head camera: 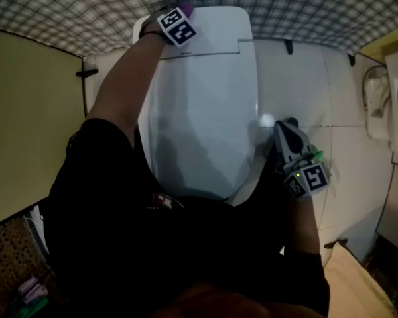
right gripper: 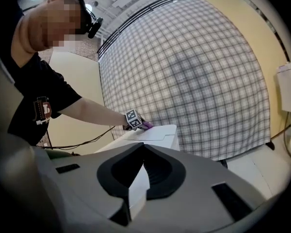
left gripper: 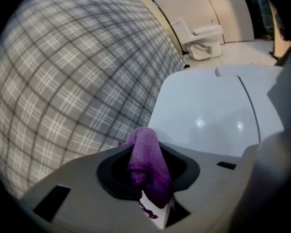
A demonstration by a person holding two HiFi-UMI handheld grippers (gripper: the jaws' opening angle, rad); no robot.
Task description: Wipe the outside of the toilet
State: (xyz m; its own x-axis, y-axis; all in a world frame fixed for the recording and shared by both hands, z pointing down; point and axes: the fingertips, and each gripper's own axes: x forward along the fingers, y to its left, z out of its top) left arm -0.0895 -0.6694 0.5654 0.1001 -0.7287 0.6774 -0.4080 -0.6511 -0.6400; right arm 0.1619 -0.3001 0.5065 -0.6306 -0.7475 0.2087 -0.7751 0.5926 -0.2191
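Note:
The white toilet fills the middle of the head view, lid down and tank at the top. My left gripper rests on the back left corner of the tank top, shut on a purple cloth. In the left gripper view the purple cloth hangs pinched between the jaws of the left gripper, over the white tank top. My right gripper hangs beside the toilet's right flank, jaws together and holding nothing. The right gripper view shows the right gripper, and beyond it the tank and the left gripper.
A grey plaid curtain hangs behind the tank. A yellow partition stands on the left. White floor lies to the right, with a white fixture at the right edge. A second toilet stands far off.

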